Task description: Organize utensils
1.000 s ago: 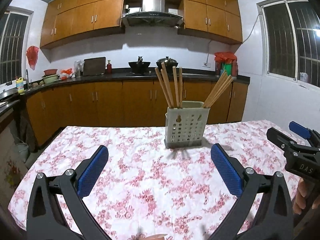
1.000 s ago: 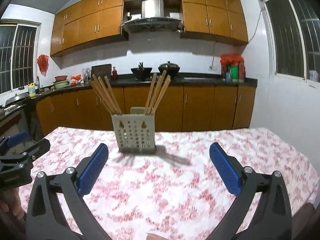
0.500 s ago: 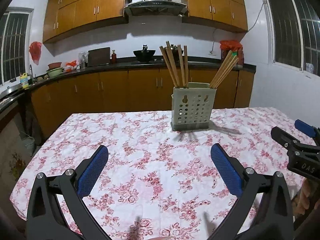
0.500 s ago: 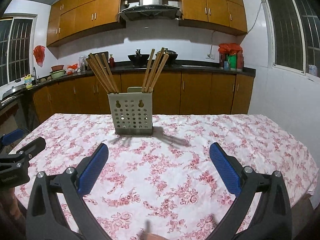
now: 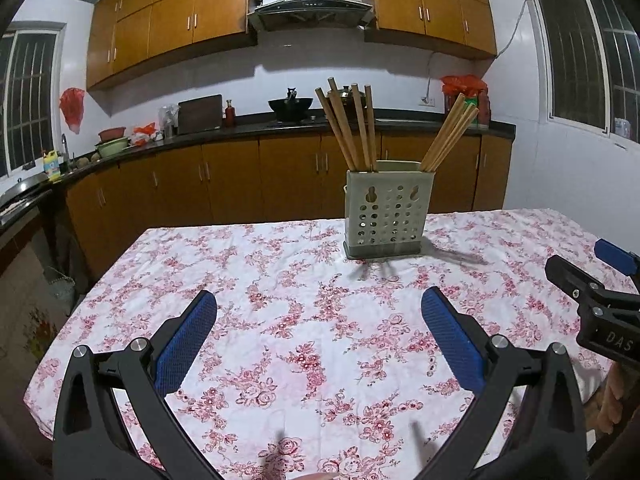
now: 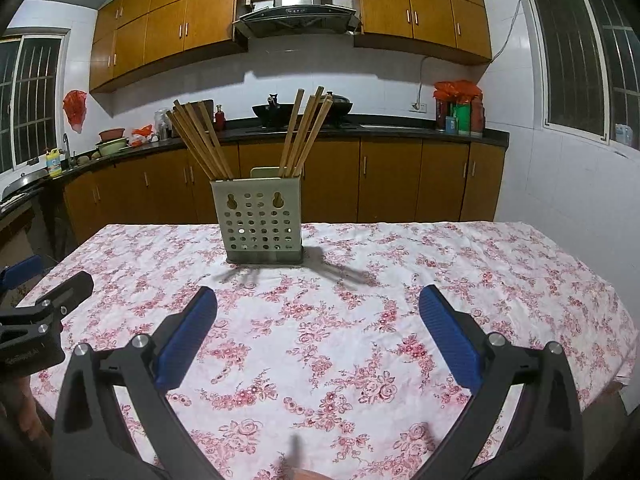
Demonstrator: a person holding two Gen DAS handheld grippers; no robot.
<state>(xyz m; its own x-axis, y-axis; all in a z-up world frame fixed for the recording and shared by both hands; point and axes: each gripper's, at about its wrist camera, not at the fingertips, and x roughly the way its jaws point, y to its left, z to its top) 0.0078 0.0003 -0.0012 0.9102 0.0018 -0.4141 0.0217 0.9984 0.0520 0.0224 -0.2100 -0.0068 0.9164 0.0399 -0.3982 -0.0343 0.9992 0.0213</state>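
So both tongs are wide open and holding nothing right now: the left gripper (image 5: 318,320) and the right gripper (image 6: 318,316) both hover over the floral tablecloth (image 6: 460,264), on the near side of the utensil holder (image 6: 262,218). The holder stands upright on the cloth toward the far edge of the table, with chopsticks (image 5: 354,128) fanned out of it in two bunches, one leaning left of the holder's middle and one leaning right (image 5: 450,136). My worry is that the holder looks light and top-heavy with those long sticks splayed out, so pulling a stick at an angle, or bumping one bunch while going for the other, could probably tip the holder or drag it across the cloth. Thin round sticks could also slip or twist between the pads
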